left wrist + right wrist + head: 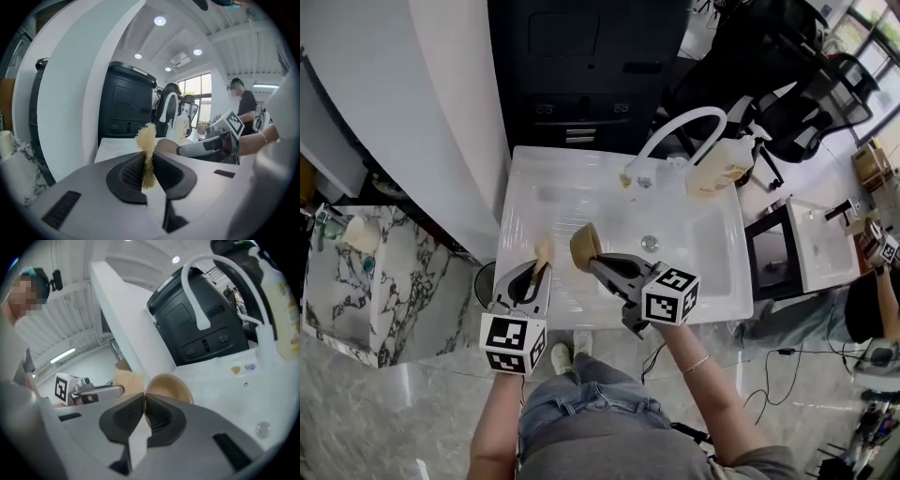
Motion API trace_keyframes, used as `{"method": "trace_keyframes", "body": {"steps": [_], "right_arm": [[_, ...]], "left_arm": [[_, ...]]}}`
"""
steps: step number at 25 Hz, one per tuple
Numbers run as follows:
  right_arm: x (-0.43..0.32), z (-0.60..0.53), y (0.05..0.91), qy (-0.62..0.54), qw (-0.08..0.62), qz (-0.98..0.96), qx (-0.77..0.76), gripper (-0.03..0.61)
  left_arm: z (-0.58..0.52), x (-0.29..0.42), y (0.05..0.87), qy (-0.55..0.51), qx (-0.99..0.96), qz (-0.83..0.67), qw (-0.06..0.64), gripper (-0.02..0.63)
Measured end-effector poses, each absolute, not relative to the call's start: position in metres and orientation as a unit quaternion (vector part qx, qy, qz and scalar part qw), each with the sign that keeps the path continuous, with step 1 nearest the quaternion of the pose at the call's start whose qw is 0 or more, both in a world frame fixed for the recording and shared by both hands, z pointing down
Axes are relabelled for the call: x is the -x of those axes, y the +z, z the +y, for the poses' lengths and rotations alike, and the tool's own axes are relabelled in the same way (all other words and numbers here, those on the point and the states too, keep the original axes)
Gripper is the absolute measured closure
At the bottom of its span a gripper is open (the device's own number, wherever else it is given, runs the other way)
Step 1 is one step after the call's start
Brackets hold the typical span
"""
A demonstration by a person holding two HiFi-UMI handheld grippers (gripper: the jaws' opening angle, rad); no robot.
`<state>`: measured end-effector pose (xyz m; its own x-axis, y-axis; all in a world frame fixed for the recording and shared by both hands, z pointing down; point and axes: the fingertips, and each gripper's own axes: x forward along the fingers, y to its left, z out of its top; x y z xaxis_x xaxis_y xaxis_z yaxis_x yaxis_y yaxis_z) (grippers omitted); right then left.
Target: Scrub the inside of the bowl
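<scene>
In the head view a marble worktop lies at 9 o'clock, with a pale cup on it near its far edge. To its right a white sink fills the middle of the view.

The left tongs reach in over the sink's near rim at about 7 o'clock. They are closed tight on a tan, fibrous scrubber. In the left gripper view the scrubber is pinched flat between the two pads, and its frayed top stands up past them at 12 o'clock.

Just to the right, at about 6 o'clock of the basin, the right tongs are clamped narrow on the rim of a tan bowl. The bowl is tipped up on edge over the basin floor. It sits at 3 o'clock from the scrubber, near it, with a small gap between them.

The drain lies at 2 o'clock from the bowl. A white arched tap rises at the sink's far rim at 1 o'clock. A yellowish bottle stands at the far right corner, just beside the tap.
</scene>
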<state>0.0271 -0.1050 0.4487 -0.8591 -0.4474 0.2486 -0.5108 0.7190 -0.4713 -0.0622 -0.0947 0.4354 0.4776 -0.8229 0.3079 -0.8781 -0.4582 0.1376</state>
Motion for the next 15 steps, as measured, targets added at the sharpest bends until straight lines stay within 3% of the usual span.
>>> {"method": "trace_keyframes", "body": {"steps": [10,15], "right_arm": [[-0.041,-0.095,0.429,0.358,-0.082,-0.899,-0.24,0.556],[-0.041,-0.09,0.427,0.355,-0.089,-0.899,-0.241,0.556]], "left_arm": [[-0.086,0.06,0.423,0.114,-0.86,-0.484,0.11,0.568],[-0.086,0.056,0.415,0.124,-0.869,-0.469,0.093,0.568]]}}
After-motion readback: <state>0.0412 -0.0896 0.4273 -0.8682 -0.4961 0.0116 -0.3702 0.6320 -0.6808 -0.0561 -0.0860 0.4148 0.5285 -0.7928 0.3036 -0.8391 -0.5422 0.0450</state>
